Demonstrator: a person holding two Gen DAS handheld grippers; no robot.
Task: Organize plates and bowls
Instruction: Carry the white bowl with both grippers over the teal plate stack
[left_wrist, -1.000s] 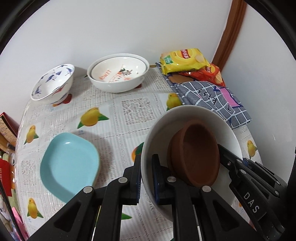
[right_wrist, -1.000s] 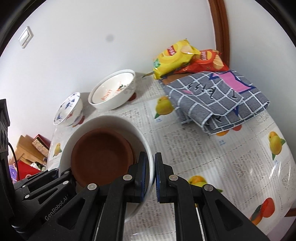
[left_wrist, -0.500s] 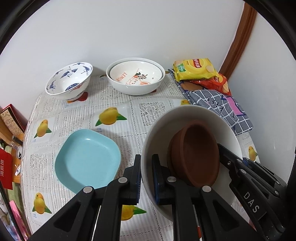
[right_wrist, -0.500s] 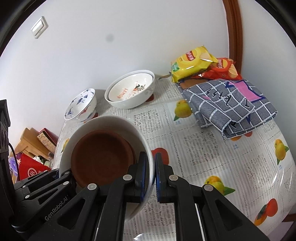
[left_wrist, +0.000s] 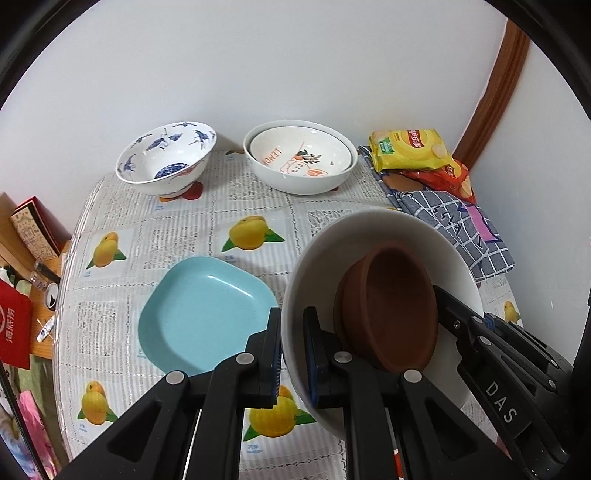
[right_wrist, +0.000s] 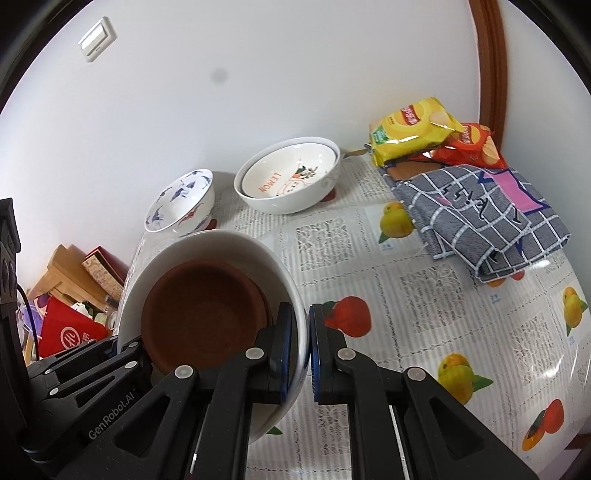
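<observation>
Left gripper and right gripper clamped near-shut on opposite rims of white bowl — glazed, slippery, breakable; brown dish loose inside.

Glossy glazed white bowl, matt terracotta-like brown dish, shiny plastic-looking tablecloth

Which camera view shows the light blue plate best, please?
The left wrist view. There the light blue plate lies in nearly full view on the table, only its near edge hidden by the left gripper. In the right wrist view it does not appear.
</observation>
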